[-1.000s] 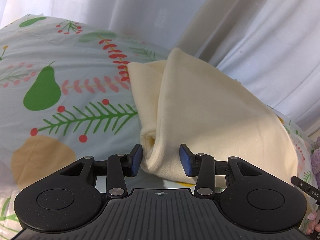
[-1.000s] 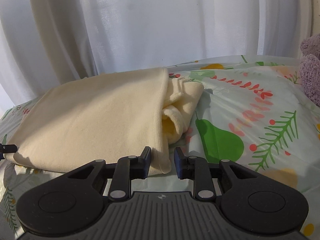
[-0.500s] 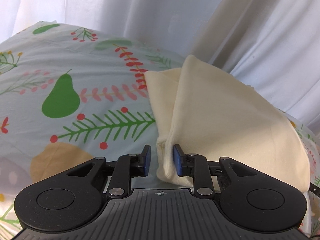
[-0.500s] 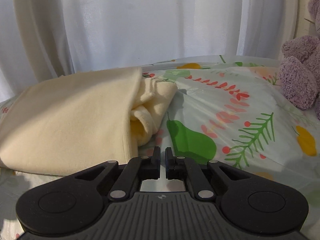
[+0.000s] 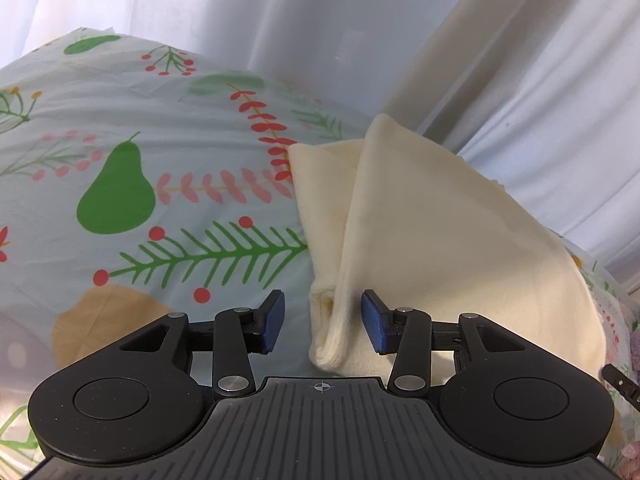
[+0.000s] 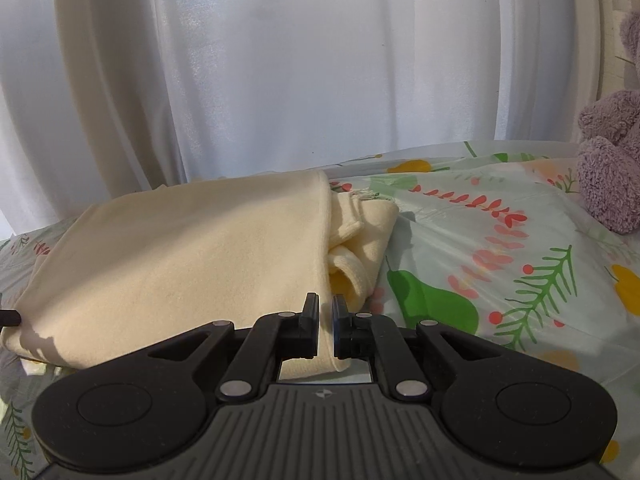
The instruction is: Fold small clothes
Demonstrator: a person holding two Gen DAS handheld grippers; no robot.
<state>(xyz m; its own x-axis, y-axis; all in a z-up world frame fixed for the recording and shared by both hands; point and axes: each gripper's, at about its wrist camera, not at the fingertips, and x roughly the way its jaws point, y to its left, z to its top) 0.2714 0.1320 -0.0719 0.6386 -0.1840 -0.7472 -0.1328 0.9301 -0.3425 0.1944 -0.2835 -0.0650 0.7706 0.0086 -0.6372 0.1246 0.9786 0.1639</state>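
A cream-yellow garment (image 5: pixel 440 240) lies folded on the printed bedsheet (image 5: pixel 140 200). In the left wrist view my left gripper (image 5: pixel 322 322) is open, its blue pads either side of the garment's near folded corner without pinching it. In the right wrist view the same garment (image 6: pixel 180 260) lies to the left, with rolled sleeve layers showing at its right edge. My right gripper (image 6: pixel 326 320) is shut on the garment's near corner edge, a strip of cloth pinched between the jaws.
White curtains (image 6: pixel 300 80) hang behind the bed. A purple plush toy (image 6: pixel 612 160) sits at the right on the sheet. The other gripper's tip (image 5: pixel 620 380) shows at the right edge of the left wrist view.
My left gripper closed on the fold, then opened wide again. My right gripper shut, and now has the garment's corner edge pinched between its jaws.
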